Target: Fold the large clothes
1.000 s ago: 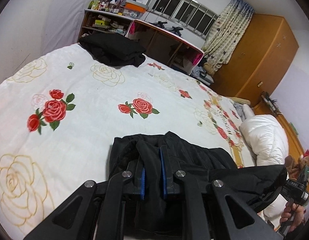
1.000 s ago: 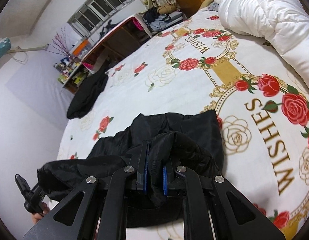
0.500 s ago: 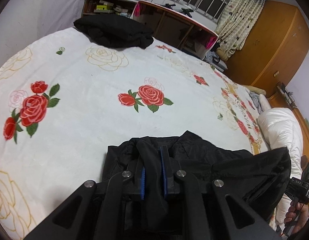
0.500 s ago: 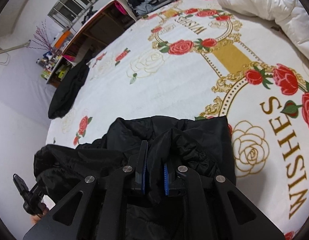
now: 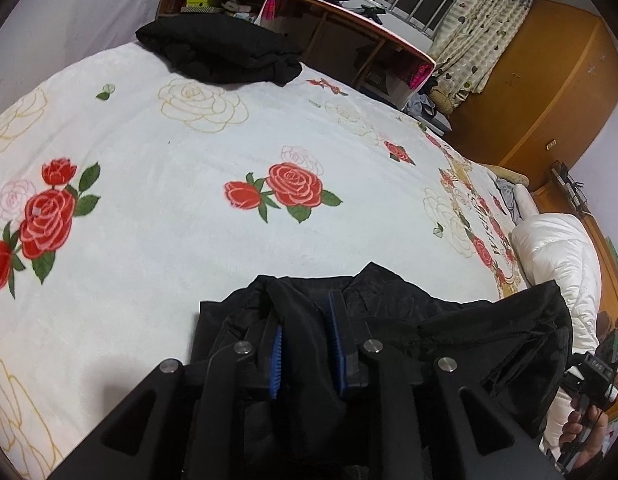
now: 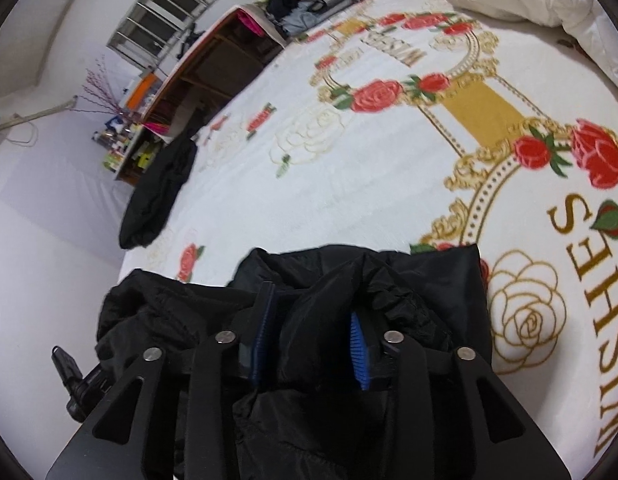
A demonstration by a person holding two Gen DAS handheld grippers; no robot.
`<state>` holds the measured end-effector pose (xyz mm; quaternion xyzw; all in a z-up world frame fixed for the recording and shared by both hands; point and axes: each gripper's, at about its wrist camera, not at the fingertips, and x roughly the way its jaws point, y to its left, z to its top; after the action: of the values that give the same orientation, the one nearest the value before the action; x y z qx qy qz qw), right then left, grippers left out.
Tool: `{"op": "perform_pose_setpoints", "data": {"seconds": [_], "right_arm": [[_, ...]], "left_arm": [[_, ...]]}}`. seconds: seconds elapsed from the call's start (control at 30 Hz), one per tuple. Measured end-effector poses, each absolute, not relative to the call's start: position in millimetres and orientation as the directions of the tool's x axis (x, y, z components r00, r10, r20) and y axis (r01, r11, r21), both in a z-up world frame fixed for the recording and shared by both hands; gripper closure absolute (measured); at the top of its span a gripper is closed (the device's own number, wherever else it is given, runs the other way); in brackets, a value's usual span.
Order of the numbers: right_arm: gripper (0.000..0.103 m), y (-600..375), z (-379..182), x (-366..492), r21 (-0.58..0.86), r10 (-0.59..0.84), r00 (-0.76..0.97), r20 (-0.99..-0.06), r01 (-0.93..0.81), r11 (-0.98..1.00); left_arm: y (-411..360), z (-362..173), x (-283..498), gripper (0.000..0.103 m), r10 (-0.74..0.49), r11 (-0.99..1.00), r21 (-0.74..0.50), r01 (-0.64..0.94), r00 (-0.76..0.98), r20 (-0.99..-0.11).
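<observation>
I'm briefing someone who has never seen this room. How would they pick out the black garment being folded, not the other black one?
Start from the big bed with the white rose-printed bedspread. The black jacket lies at its near edge, beside a gold outlined rose, with fabric between the fingers of the left gripper and right gripper. The other black pile sits untouched at the far corner by the shelves.

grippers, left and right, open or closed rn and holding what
Left gripper: jaws parted, black garment fabric bunched between them.
Right gripper: jaws parted wider, same garment's fabric between them.
</observation>
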<state>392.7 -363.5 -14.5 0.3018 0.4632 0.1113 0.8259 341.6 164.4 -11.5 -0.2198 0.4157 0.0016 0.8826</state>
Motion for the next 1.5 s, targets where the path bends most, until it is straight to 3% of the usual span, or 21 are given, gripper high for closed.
{"op": "perform_pose_setpoints", "data": {"seconds": [0.13,0.3,0.4,0.43,0.47,0.5,0.57,0.73,1.0,1.07,1.1,1.13,1.17,1.2,1.23,1.27,1.5], "right_arm": [[0.045,-364.6,-1.6,384.0,0.643,0.502,0.582,-0.639,0.047,0.764],[0.036,-374.5,10.5,372.1,0.682,0.549,0.612,-0.569,-0.022,0.731],[0.032,-378.3,14.5,371.8,0.691,0.561,0.621,-0.548,-0.043,0.722],[0.026,-379.1,14.9,372.7,0.693,0.563,0.625,-0.542,-0.048,0.720],[0.025,-378.7,15.7,374.5,0.687,0.553,0.637,-0.538,-0.049,0.725],[0.025,-378.9,16.1,378.1,0.675,0.535,0.649,-0.541,-0.044,0.737],[0.025,-377.4,13.7,388.4,0.663,0.510,0.646,-0.567,-0.009,0.748],[0.025,-361.8,11.6,394.2,0.573,0.472,0.627,-0.620,-0.049,0.818],[0.025,-362.2,-19.2,407.6,0.526,0.478,0.541,-0.692,-0.076,0.847],[0.025,-355.6,-22.4,414.2,0.496,0.472,0.505,-0.723,-0.097,0.863],[0.025,-352.5,-24.1,417.6,0.486,0.469,0.481,-0.741,-0.098,0.868],[0.029,-350.5,-25.4,420.2,0.481,0.467,0.461,-0.755,-0.094,0.872],[0.040,-348.7,-25.5,421.9,0.466,0.453,0.459,-0.765,-0.092,0.880],[0.080,-346.7,-25.3,423.2,0.427,0.417,0.461,-0.783,-0.088,0.900],[0.087,-344.2,-26.1,425.6,0.390,0.383,0.454,-0.805,-0.082,0.917],[0.092,-342.8,-26.0,425.8,0.380,0.377,0.460,-0.804,-0.090,0.921],[0.096,-331.3,-22.0,431.2,0.253,0.264,0.520,-0.813,-0.094,0.963]], "left_arm": [[162.5,-10.7,342.0,0.080,-0.174,0.911,-0.372,-0.178,0.652,-0.738],[163.7,-7.1,345.2,0.077,-0.191,0.912,-0.377,-0.158,0.652,-0.734],[164.5,0.4,345.1,0.069,-0.215,0.905,-0.402,-0.136,0.670,-0.710],[165.9,4.4,344.2,0.058,-0.234,0.897,-0.424,-0.123,0.683,-0.692],[166.9,8.2,343.3,0.046,-0.248,0.890,-0.443,-0.112,0.694,-0.676],[167.4,12.0,343.1,0.042,-0.259,0.884,-0.455,-0.104,0.702,-0.664],[168.0,23.9,340.0,0.019,-0.215,0.899,-0.425,-0.109,0.735,-0.643],[178.7,41.9,327.7,0.016,-0.176,0.917,-0.387,-0.093,0.778,-0.603],[179.8,-19.1,347.1,0.016,-0.242,0.931,-0.359,-0.071,0.616,-0.749],[173.3,-30.0,356.9,0.021,-0.260,0.931,-0.360,-0.061,0.582,-0.770],[170.1,-32.2,359.8,0.029,-0.270,0.930,-0.364,-0.049,0.578,-0.770],[165.9,-33.4,363.7,0.050,-0.280,0.931,-0.364,-0.035,0.571,-0.772],[162.3,-33.7,366.2,0.060,-0.258,0.941,-0.338,-0.039,0.564,-0.784],[157.4,-31.9,367.8,0.066,-0.227,0.953,-0.302,-0.039,0.569,-0.790],[153.2,-28.7,367.6,0.075,-0.205,0.961,-0.275,-0.032,0.585,-0.785],[151.5,-26.1,365.3,0.078,-0.180,0.968,-0.250,-0.033,0.601,-0.778],[159.0,-27.5,365.8,0.083,-0.088,0.970,-0.215,-0.113,0.662,-0.745]]}}
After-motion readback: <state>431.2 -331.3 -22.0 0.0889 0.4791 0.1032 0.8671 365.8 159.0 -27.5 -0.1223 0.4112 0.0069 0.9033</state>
